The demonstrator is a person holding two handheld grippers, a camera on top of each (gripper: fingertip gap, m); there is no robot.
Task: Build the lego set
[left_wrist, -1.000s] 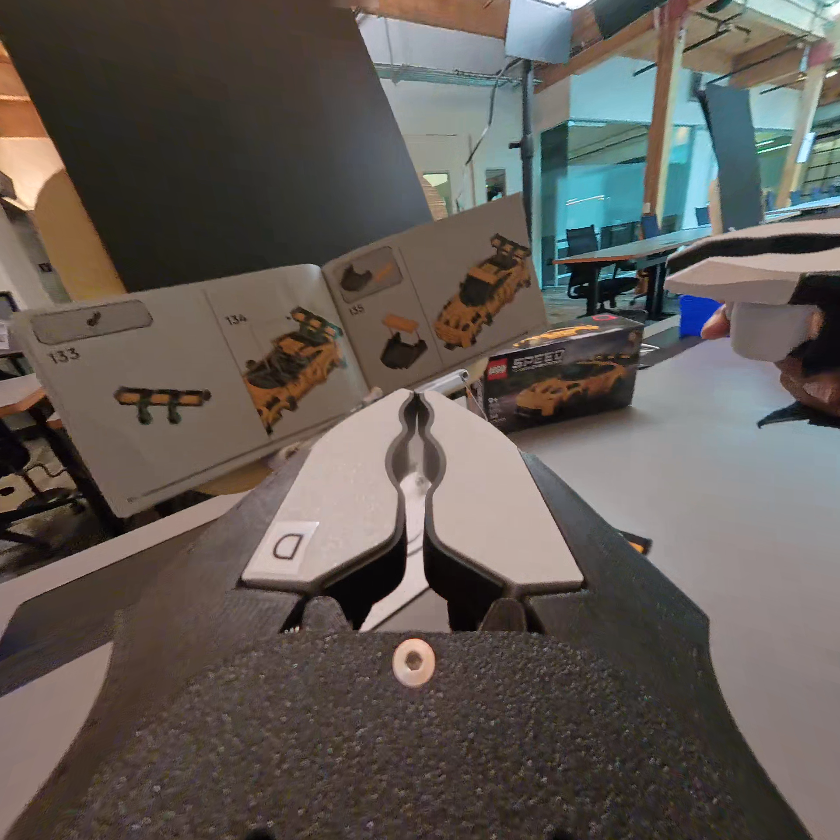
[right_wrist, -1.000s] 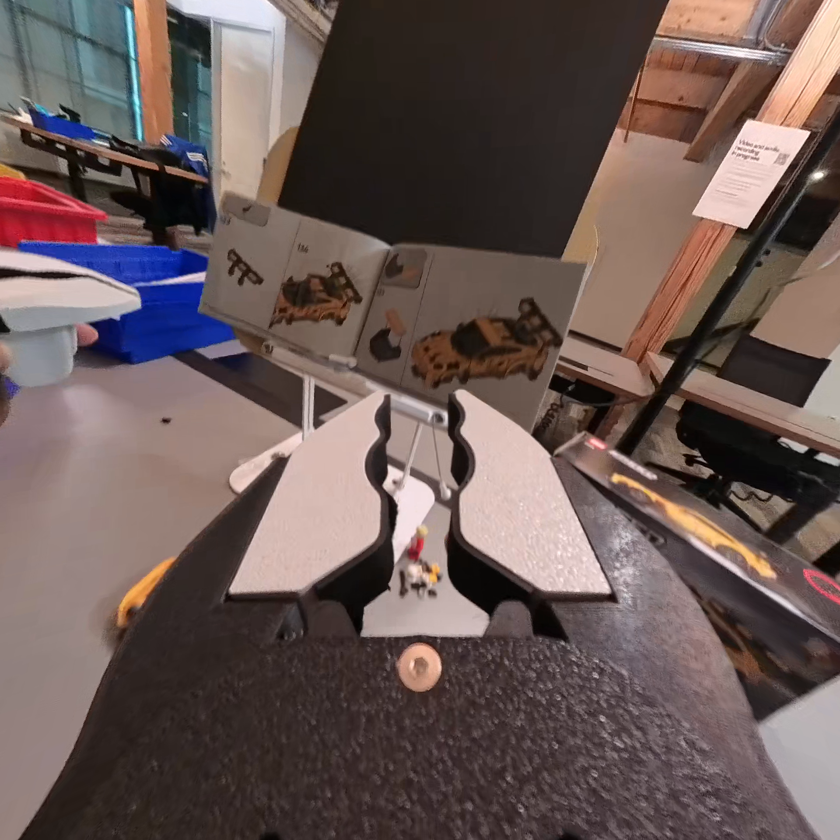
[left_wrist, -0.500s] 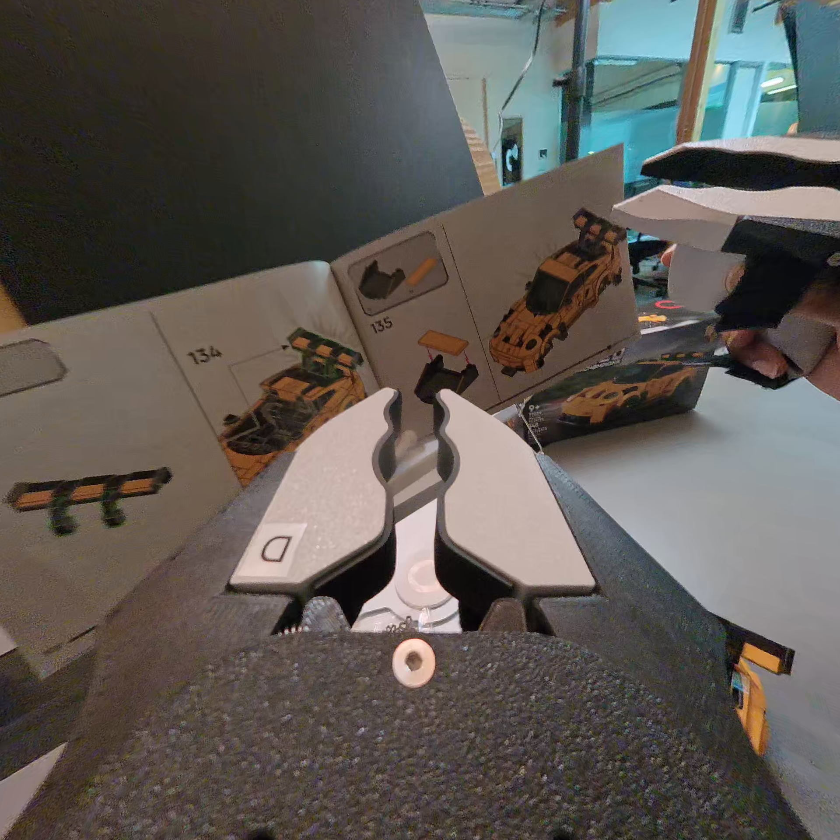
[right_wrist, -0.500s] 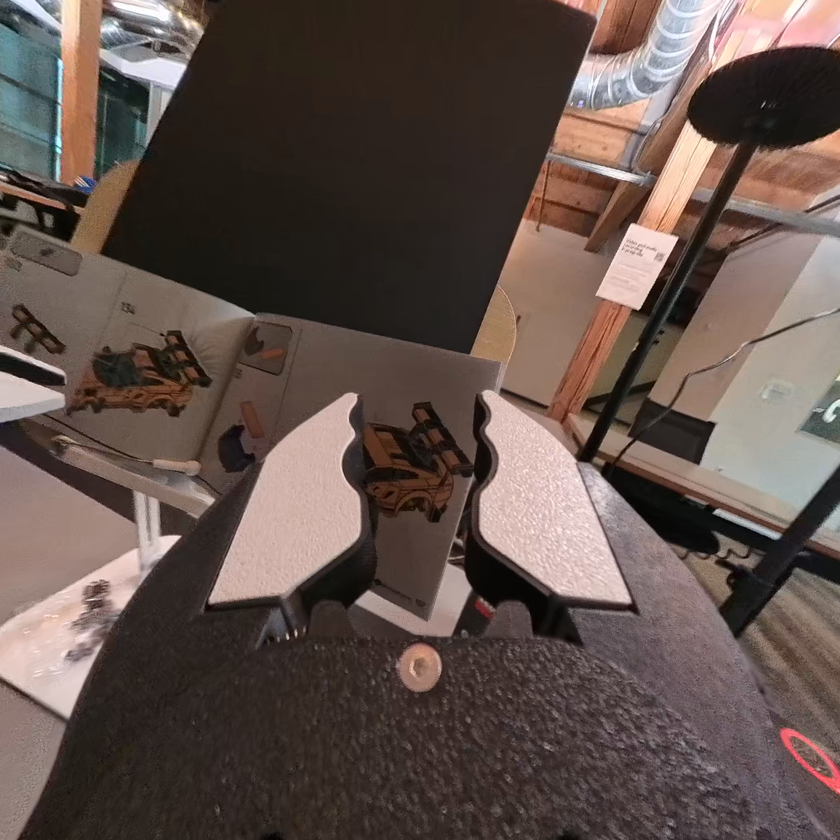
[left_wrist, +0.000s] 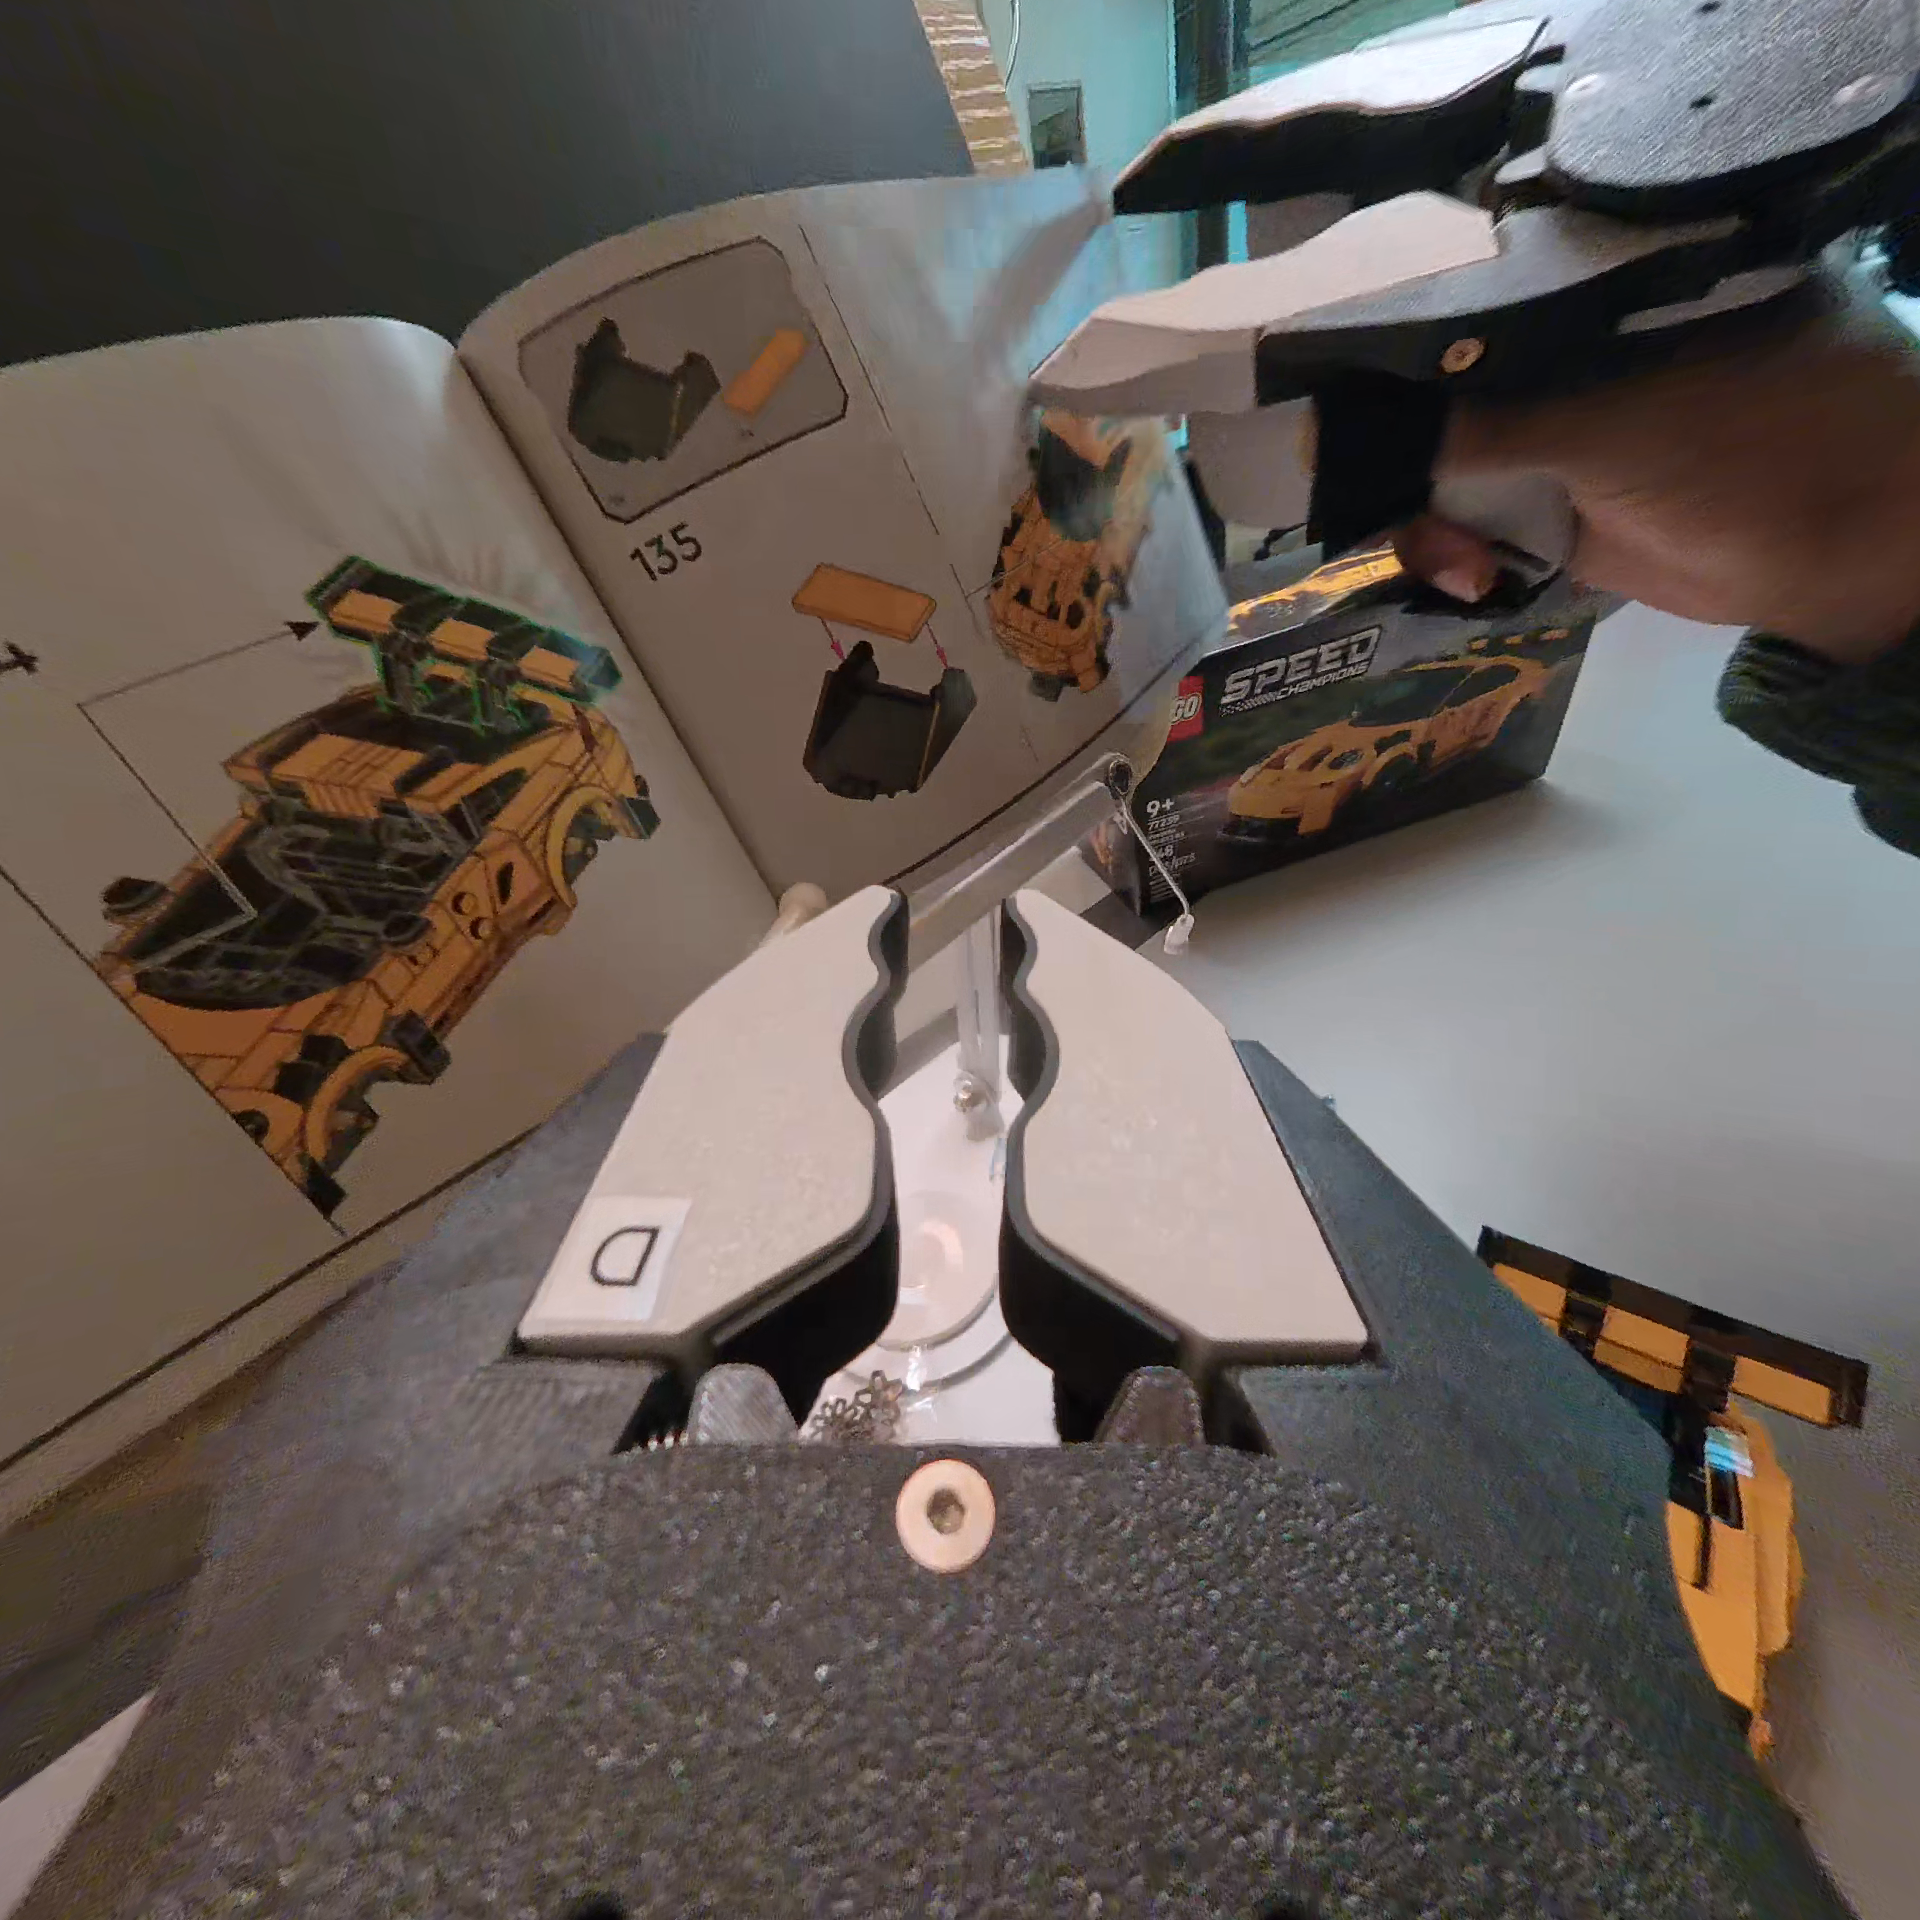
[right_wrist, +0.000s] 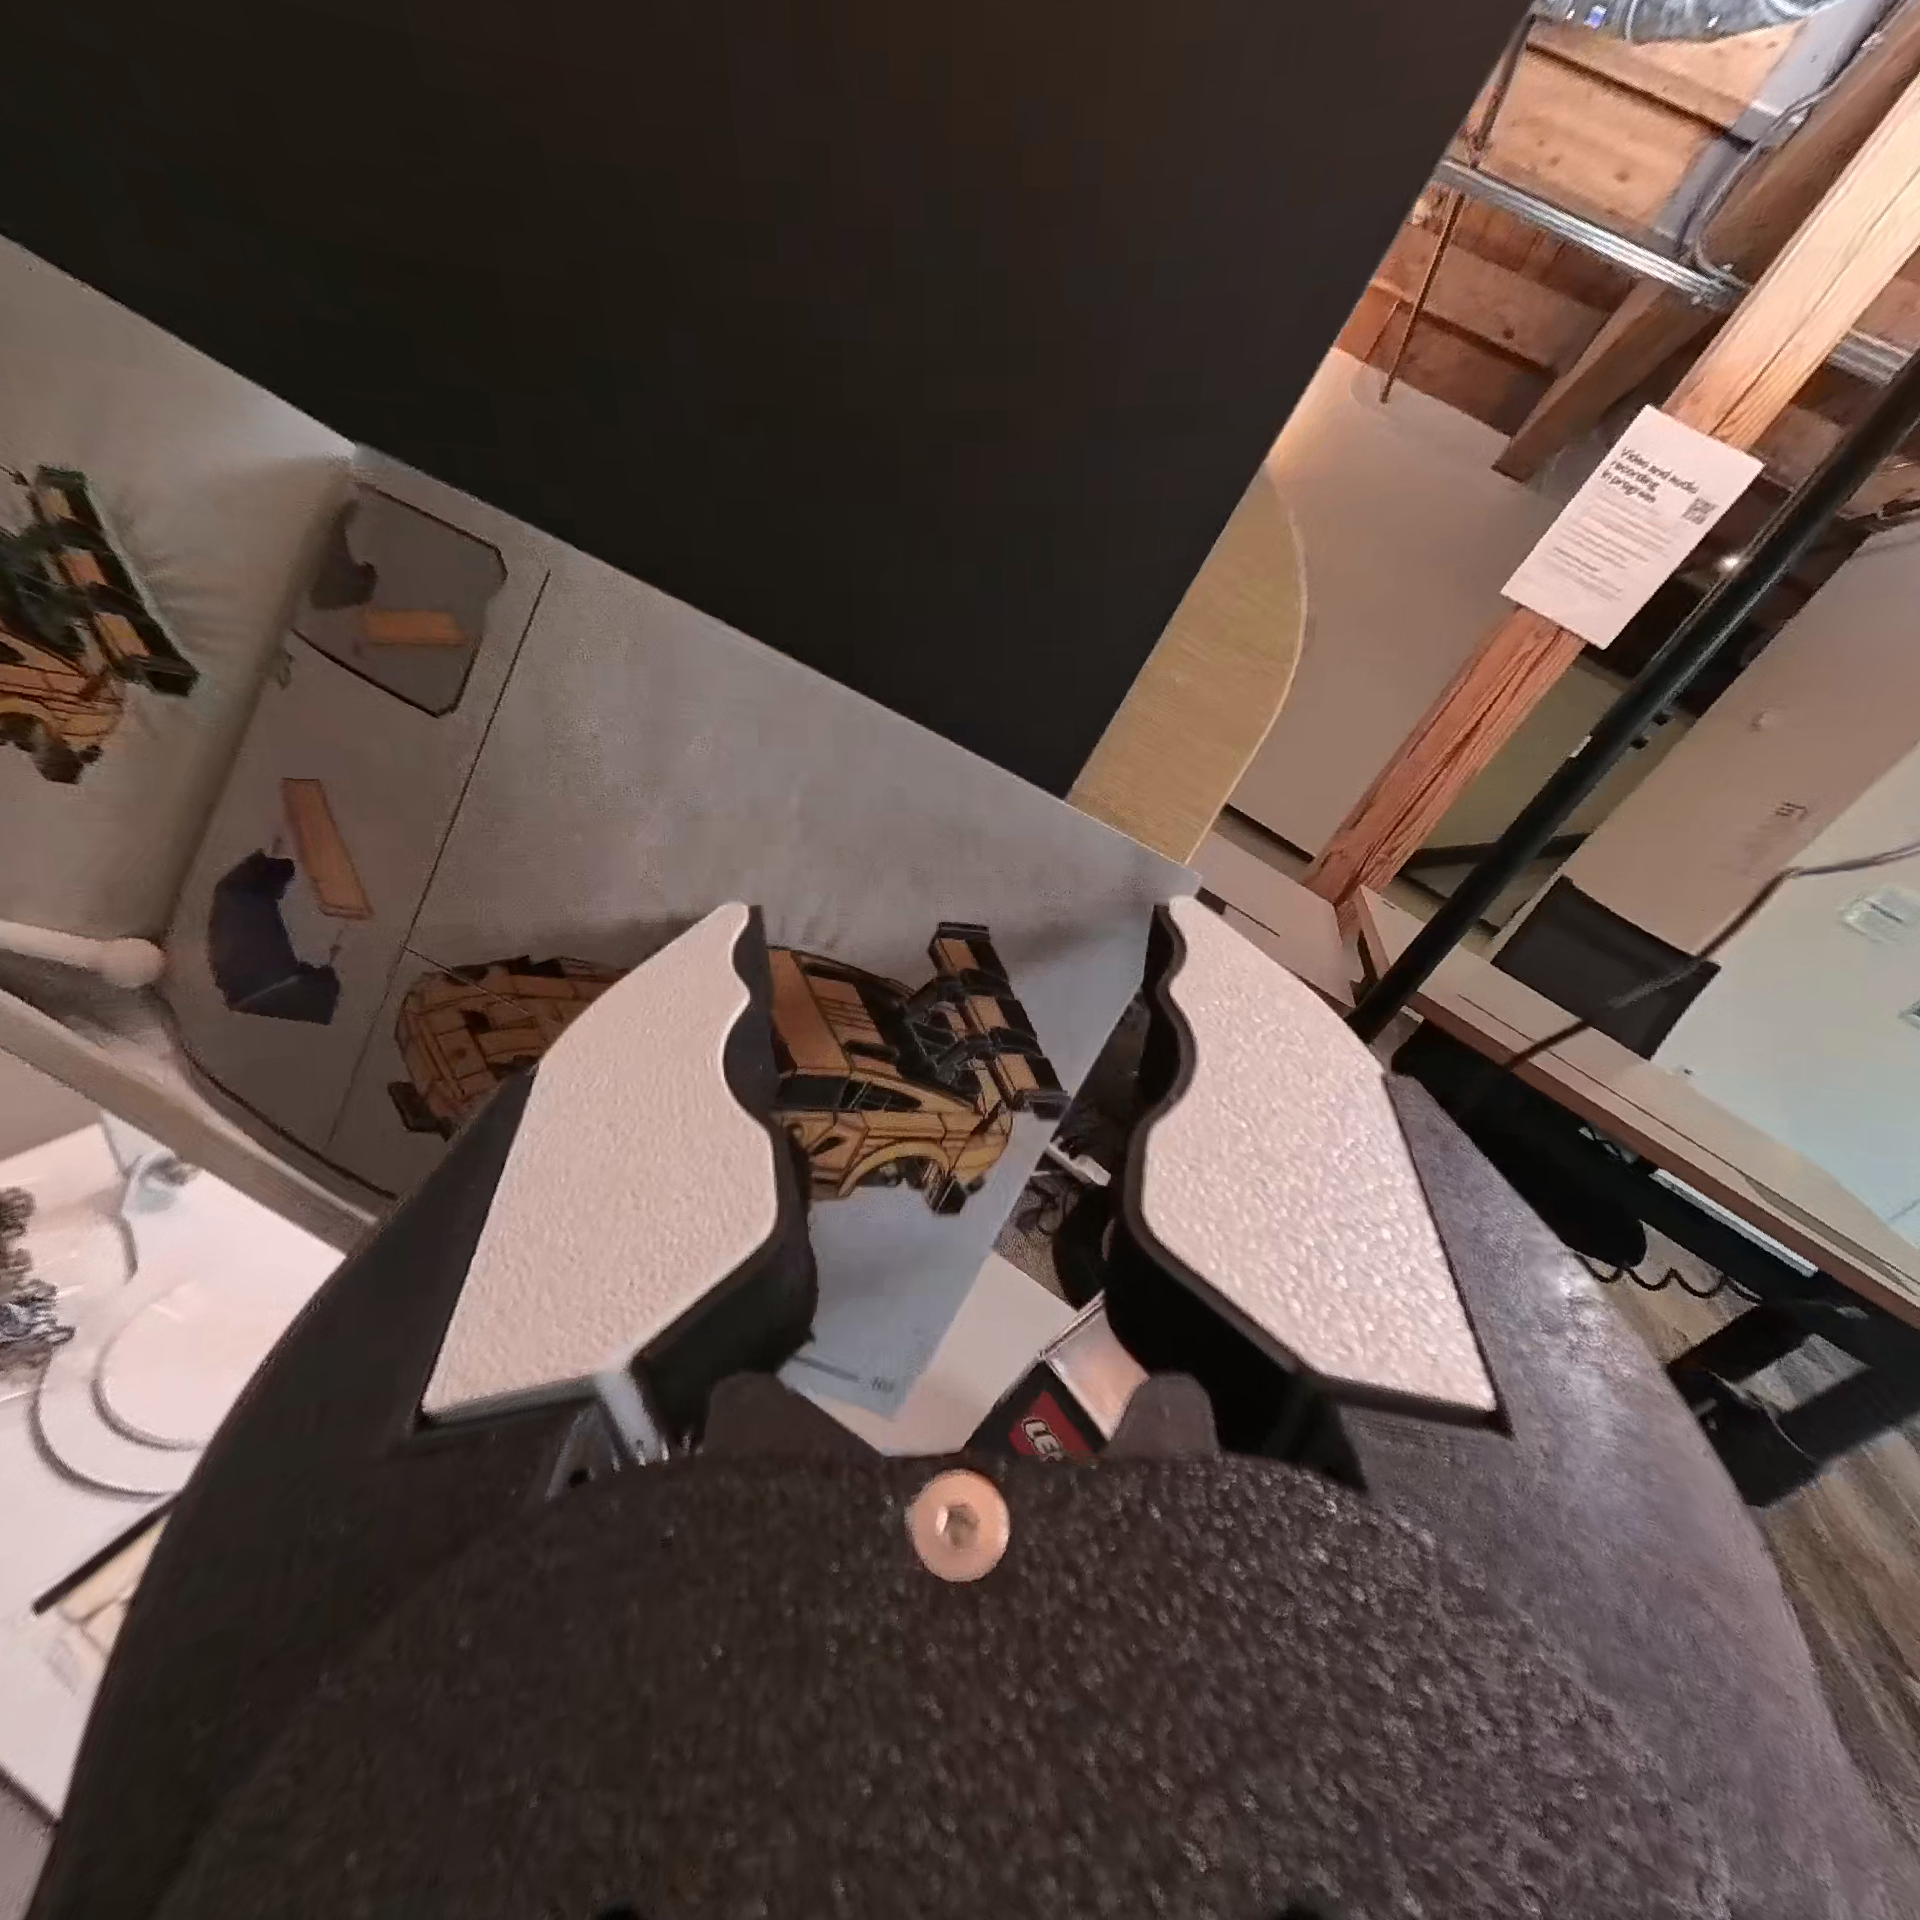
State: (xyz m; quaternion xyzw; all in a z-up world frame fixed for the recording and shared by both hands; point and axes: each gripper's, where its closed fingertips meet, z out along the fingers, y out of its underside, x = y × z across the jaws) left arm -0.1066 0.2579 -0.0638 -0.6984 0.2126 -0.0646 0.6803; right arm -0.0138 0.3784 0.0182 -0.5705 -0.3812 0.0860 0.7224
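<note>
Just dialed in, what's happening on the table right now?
A person is working through a lego car build with a gripper in each hand. The right gripper is open and reaching toward the outer edge of the right-hand page of the instruction booklet, which is propped open on a stand, perhaps to turn it. The left gripper hovers open and empty low in front of the stand. The partly built yellow car sits untouched on the table, with the set's box behind.

Each tool (left_wrist: 951,935) has a textured black body, pale grey wavy-edged fingers (right_wrist: 613,1164) and one silver screw.
</note>
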